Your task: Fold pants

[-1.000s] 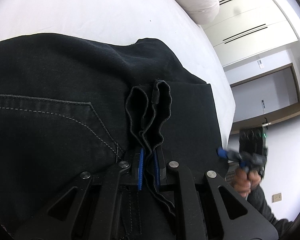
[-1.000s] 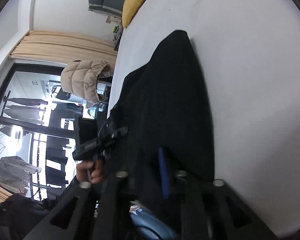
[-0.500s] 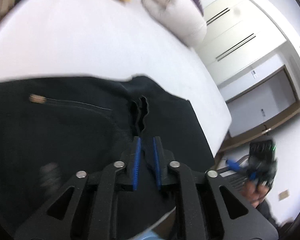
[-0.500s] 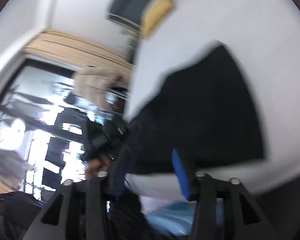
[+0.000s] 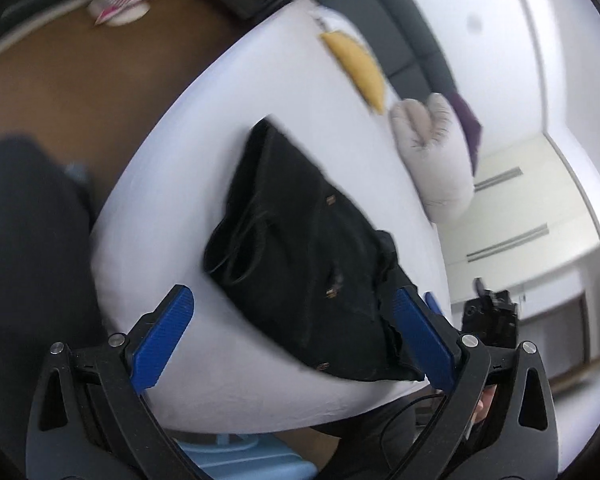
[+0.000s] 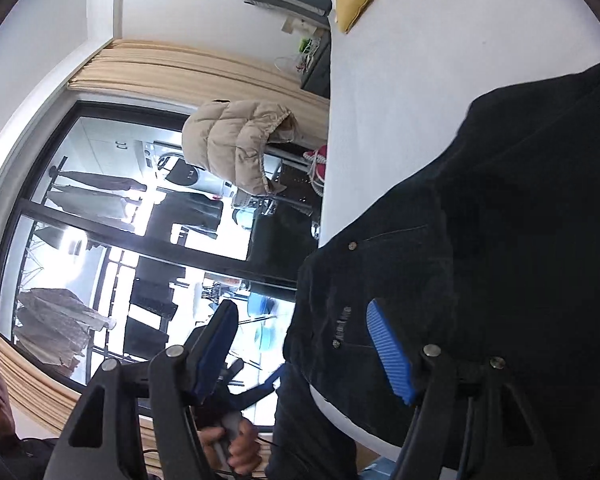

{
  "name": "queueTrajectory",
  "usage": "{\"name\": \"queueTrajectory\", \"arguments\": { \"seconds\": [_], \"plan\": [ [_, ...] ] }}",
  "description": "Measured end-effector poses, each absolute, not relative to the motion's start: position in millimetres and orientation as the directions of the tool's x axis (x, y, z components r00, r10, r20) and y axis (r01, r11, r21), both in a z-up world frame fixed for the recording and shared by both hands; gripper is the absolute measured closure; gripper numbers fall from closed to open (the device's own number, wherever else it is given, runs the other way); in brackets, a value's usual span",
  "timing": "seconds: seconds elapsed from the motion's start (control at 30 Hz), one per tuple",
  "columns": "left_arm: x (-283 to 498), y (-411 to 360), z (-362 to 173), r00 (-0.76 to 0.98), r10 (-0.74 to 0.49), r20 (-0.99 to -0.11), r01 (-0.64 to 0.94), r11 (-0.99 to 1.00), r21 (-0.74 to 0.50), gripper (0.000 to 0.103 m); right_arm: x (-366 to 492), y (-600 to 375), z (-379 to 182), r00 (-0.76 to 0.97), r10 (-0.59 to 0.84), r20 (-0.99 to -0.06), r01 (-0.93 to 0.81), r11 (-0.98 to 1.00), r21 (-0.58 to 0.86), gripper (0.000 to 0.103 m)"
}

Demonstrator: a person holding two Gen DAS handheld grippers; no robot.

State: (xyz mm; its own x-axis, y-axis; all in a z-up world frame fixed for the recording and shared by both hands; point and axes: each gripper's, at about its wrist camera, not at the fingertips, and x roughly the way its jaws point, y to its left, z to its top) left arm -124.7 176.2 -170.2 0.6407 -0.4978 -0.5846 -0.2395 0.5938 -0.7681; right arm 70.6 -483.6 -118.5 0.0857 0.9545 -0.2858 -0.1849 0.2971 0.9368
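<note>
Both claws (L (image 5: pixel 292 336), R (image 6: pixel 304 350)) agape; pants (image 5: pixel 300 248) lie diagonal.

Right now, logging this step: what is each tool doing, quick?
Left tool: open, holding nothing, above the black pants.
Right tool: open, holding nothing, at the pants' edge.

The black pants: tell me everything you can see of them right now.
The black pants are dark, denim-like cloth with small metal rivets and a stitched pocket line. They lie folded into a compact bundle on the white bed, near its edge, with looped folds at one end. Part of the cloth hangs over the edge in the right wrist view. Neither gripper holds them: the left gripper and right gripper both stand open. Whether a pad brushes the cloth cannot be told.
</note>
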Motion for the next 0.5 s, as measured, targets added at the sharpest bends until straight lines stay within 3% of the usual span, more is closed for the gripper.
{"name": "queueTrajectory", "arguments": {
  "seconds": [0.43, 0.47, 0.5],
  "plan": [
    [-92, 168, -245, 0.677, -0.582, -0.451, -0.288, 0.355, -0.889, 0.005, 68, -494, -122, 0.071, 0.965, -0.251, -0.157, 0.259, 0.953, 0.032],
    [-91, 168, -247, 0.68, -0.582, -0.445, -0.289, 0.346, -0.893, 0.014, 69, -493, -122, 0.066, 0.964, -0.258, -0.157, 0.266, 0.951, 0.032],
    [-89, 168, -249, 0.674, -0.591, -0.442, -0.29, 0.338, -0.895, 0.038, 69, -492, -123, 0.063, 0.962, -0.266, -0.157, 0.273, 0.949, 0.032]
  ]
}}
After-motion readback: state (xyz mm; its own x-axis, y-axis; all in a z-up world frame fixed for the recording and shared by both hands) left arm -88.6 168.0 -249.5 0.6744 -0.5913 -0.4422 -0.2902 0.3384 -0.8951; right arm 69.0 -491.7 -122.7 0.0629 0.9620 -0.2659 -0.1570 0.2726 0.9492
